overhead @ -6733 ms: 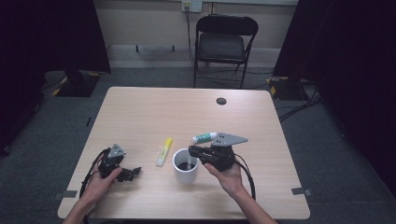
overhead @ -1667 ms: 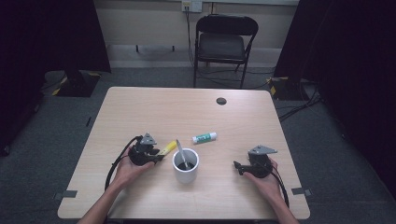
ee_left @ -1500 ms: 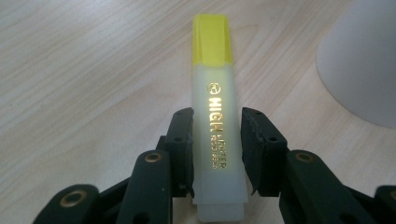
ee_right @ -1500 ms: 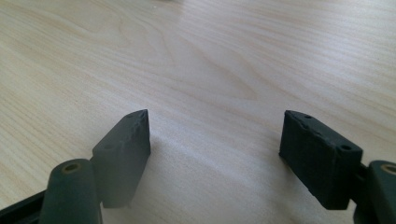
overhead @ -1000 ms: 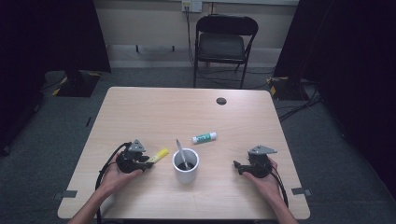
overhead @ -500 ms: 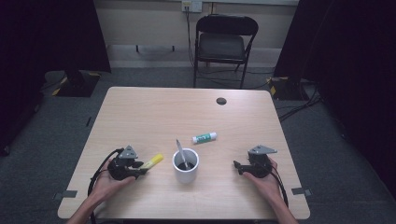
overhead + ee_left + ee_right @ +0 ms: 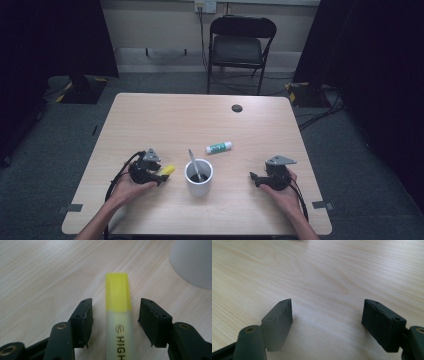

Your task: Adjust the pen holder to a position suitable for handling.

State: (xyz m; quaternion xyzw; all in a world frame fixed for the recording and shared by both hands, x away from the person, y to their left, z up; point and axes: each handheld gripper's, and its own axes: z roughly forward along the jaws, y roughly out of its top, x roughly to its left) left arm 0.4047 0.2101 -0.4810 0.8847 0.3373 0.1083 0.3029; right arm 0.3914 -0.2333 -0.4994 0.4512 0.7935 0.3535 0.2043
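Highlighter (image 7: pixel 118 315) lengthwise between spread, just-opened pads (image 7: pixel 82 322) of left tool (image 7: pixel 113 323), untouched.

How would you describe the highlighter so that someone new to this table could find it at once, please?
Start at the white mug near the front middle of the wooden table. Just to its left lies the highlighter, between the open jaws of the left gripper. Its bright yellow cap sets it apart from the white-and-green glue stick behind the mug.

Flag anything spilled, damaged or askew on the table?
Nothing spilled or damaged. The yellow highlighter lies flat on the wooden table between the jaws of the left hand-held gripper, which have just been opening and stand clear of it. The white mug stands upright with a grey pen leaning inside it.
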